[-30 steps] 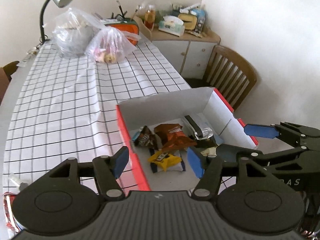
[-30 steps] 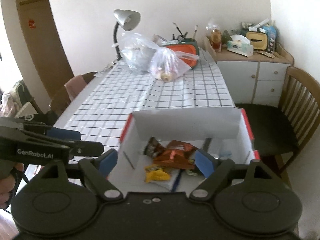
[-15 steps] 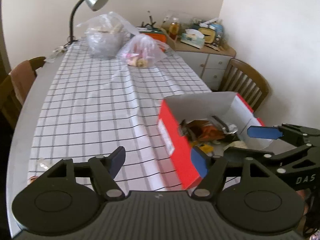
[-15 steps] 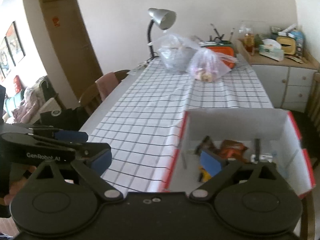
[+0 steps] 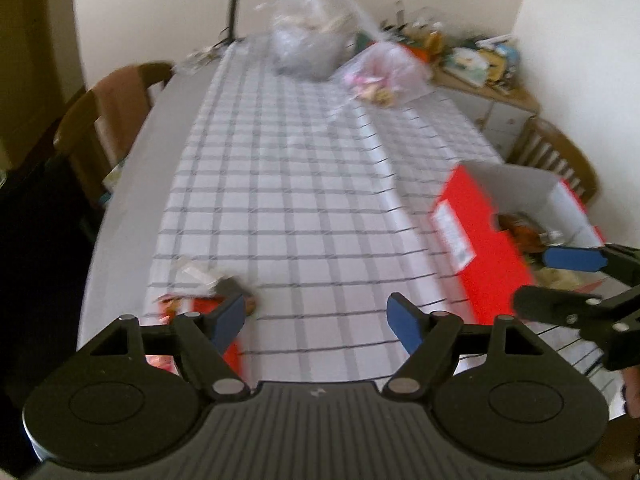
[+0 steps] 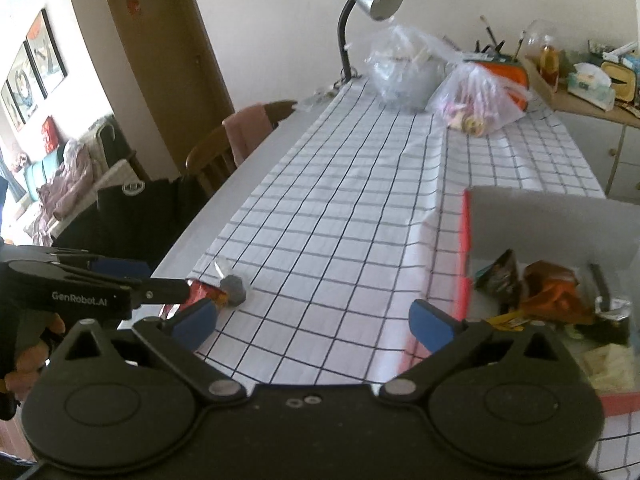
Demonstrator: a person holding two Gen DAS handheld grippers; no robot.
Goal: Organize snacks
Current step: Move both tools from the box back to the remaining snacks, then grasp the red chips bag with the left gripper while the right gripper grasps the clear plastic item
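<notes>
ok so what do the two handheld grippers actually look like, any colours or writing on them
Both are matte black plastic, with two round discs at the base, angular linkage arms with silver pivot pins, and blue finger pads. The left gripper carries white "GenRobot.AI" lettering on its side; the right gripper shows none legible here. No cables show.

Middle of desk (image 6: 340, 216): wide bare stretch of checked cloth, free to pass from near edge to far end. Right side blocked by red box (image 5: 480, 240), walls upright, top open; packets (image 6: 548, 288) heaped inside. Near left corner: small cluster of loose snacks (image 6: 224, 288) on the cloth, just beside left gripper (image 5: 316, 320); its jaws opening, nothing between them. Right gripper (image 6: 312, 320) over bare cloth between snacks and box, jaws opening, empty. Far end crowded: two plastic bags (image 6: 440, 80), lamp (image 6: 368, 4). Chair (image 6: 236, 140) along left edge.
</notes>
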